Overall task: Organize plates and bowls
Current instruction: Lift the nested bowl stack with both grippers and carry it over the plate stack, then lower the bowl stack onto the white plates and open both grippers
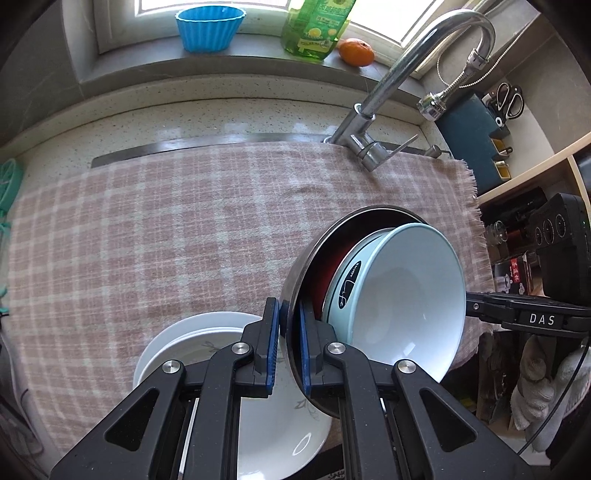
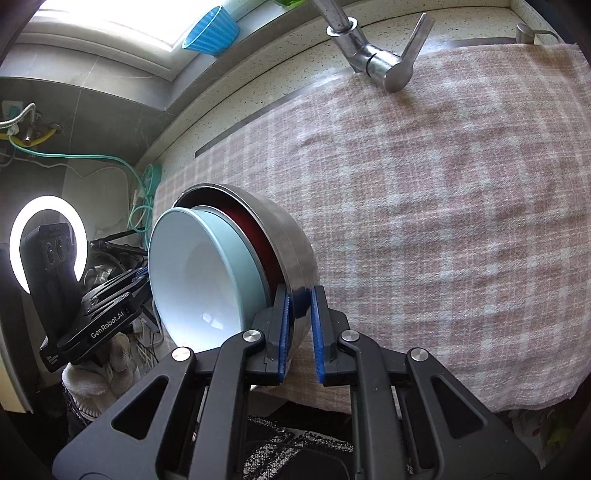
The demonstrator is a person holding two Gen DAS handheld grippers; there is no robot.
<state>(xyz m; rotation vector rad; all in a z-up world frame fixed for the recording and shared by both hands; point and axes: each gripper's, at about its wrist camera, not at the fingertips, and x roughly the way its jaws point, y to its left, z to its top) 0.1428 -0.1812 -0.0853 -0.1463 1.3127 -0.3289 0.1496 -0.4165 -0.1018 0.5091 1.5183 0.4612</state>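
Observation:
A steel bowl (image 1: 295, 280) (image 2: 291, 236) hangs tilted on its side above the pink checked cloth (image 1: 166, 229) (image 2: 443, 184). Nested in it are a red bowl (image 1: 328, 266) (image 2: 260, 236) and, innermost, a light blue bowl (image 1: 406, 295) (image 2: 199, 273). My left gripper (image 1: 288, 345) is shut on the steel rim at one side. My right gripper (image 2: 300, 332) is shut on the steel wall at the opposite side. Its black fingers (image 1: 491, 308) show past the blue bowl in the left wrist view. A stack of white plates (image 1: 207, 332) lies on the cloth under my left gripper.
A chrome faucet (image 1: 373, 107) (image 2: 369, 55) stands at the back of the cloth. On the sill are a blue cup (image 1: 208, 27), a green bottle (image 1: 314, 29) and an orange (image 1: 356, 51). A ring light (image 2: 48, 243) glows left of the counter edge.

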